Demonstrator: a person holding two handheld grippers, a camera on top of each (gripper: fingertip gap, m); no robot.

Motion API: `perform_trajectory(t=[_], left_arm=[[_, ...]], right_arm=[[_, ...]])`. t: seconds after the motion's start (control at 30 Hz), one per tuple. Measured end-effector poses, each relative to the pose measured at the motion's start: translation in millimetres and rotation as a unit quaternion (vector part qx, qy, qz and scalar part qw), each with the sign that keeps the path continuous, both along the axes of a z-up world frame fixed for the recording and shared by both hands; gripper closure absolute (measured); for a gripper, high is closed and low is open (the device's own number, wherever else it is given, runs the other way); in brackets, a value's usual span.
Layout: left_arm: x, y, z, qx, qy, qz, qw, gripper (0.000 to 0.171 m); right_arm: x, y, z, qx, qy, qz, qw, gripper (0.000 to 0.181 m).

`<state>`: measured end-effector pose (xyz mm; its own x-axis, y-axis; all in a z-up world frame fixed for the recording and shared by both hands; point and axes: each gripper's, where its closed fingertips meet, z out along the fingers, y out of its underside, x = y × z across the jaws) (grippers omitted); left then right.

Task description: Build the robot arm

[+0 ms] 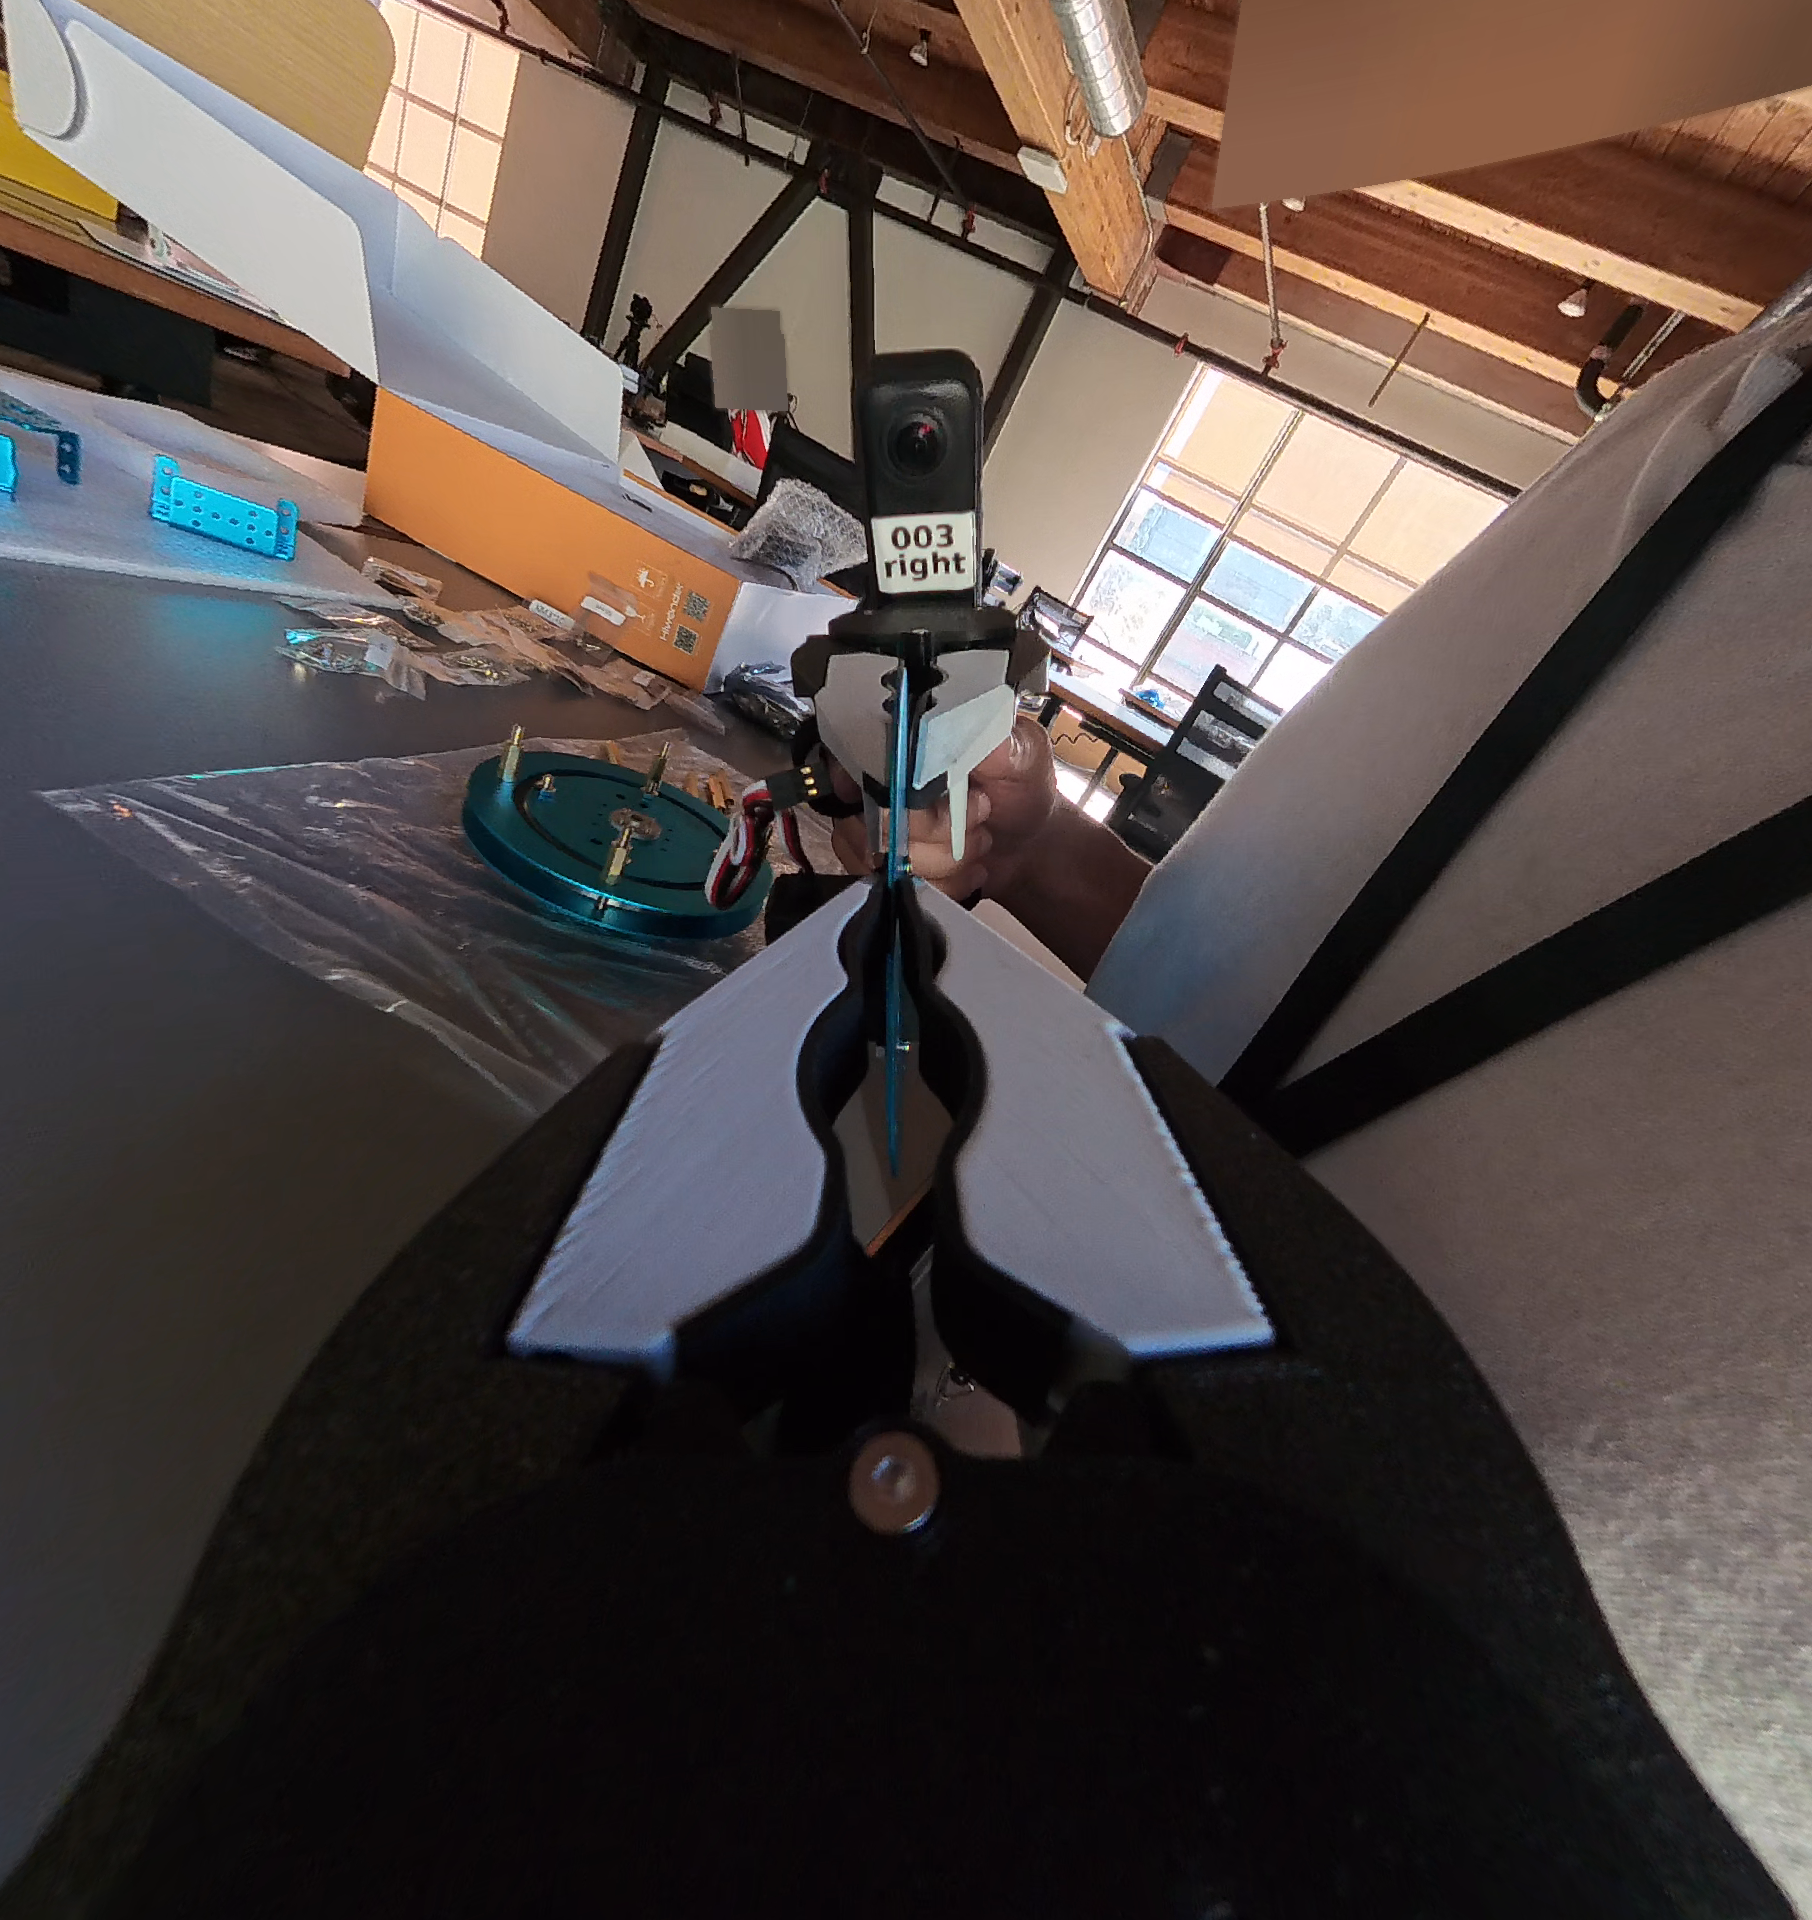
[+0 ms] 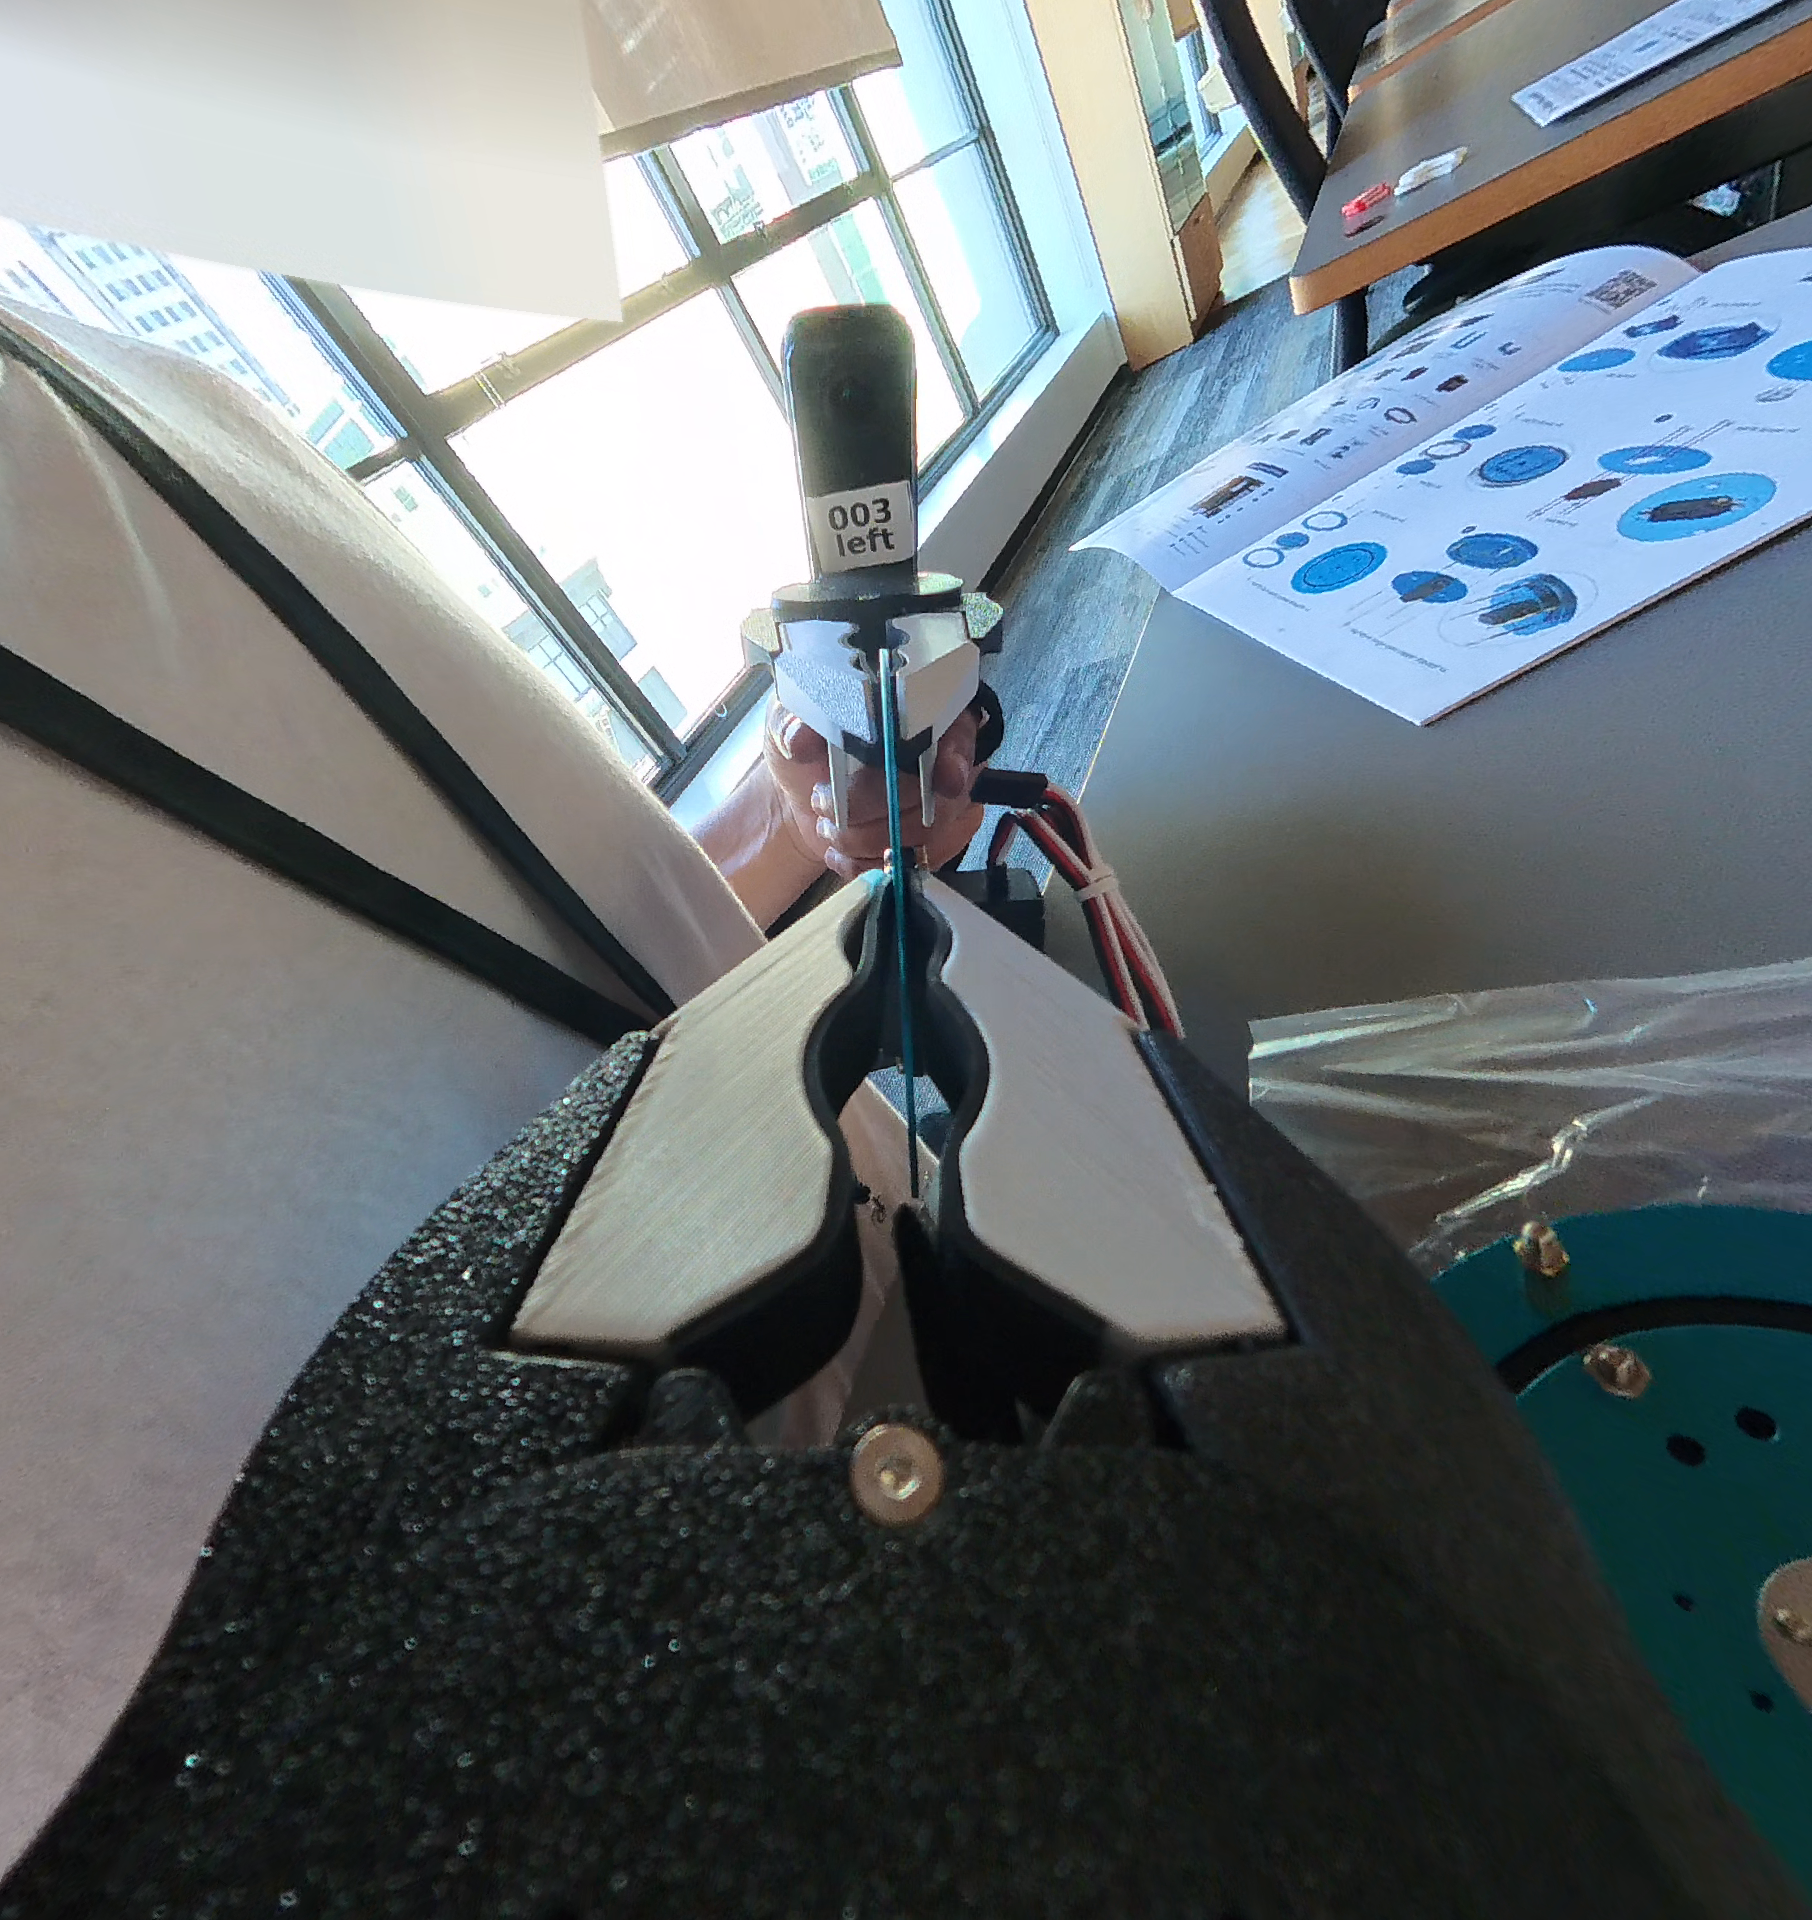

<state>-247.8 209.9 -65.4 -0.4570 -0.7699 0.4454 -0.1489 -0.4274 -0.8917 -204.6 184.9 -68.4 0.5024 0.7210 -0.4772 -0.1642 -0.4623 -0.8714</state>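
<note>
Above the table, L gripper and R gripper face each other, both w/ jaws pinching one thin blue plate edge-on, round blue base nearby.

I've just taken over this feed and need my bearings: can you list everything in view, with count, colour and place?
Thin plate: one, teal, seen edge-on, gripped at both ends between the two grippers.
Round disc: one, teal with brass standoffs, on clear plastic sheet on the grey table.
Servo cable: one, red, white and black, beside the disc.
Brackets: at least two, blue, far left of table.
Box: one, orange and white, open, behind the disc.
Small parts bags: several, clear, before the box.
Instruction sheet: one, white with blue diagrams, on the table.
Left gripper: shut on the plate.
Right gripper: shut on the plate.
</note>
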Motion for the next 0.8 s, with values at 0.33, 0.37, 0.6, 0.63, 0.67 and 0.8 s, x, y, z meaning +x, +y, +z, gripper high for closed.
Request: perform_trajectory(t=[0.33,0.37,0.6,0.63,0.67,0.8], left_arm=[[-22,16,-1,-0.031,-0.024,0.007,0.999,0.171],[-25,18,-2,-0.031,-0.026,0.008,0.999,0.171],[-47,33,-8,-0.023,-0.032,0.031,0.999,0.171],[-51,36,-9,-0.023,-0.032,0.035,0.999,0.171],[-54,39,-10,-0.023,-0.031,0.039,0.999,0.171],[-66,50,-14,-0.024,-0.027,0.046,0.998,0.171]], right_arm=[[-21,19,9,0.007,0.003,0.010,1.000,0.181],[-24,21,9,0.007,-0.001,0.014,1.000,0.181],[-46,39,3,-0.011,-0.014,0.050,0.999,0.181],[-49,42,1,-0.015,-0.018,0.054,0.998,0.181],[-52,45,-1,-0.017,-0.022,0.057,0.998,0.181],[-64,56,-5,-0.025,-0.022,0.069,0.997,0.181]])
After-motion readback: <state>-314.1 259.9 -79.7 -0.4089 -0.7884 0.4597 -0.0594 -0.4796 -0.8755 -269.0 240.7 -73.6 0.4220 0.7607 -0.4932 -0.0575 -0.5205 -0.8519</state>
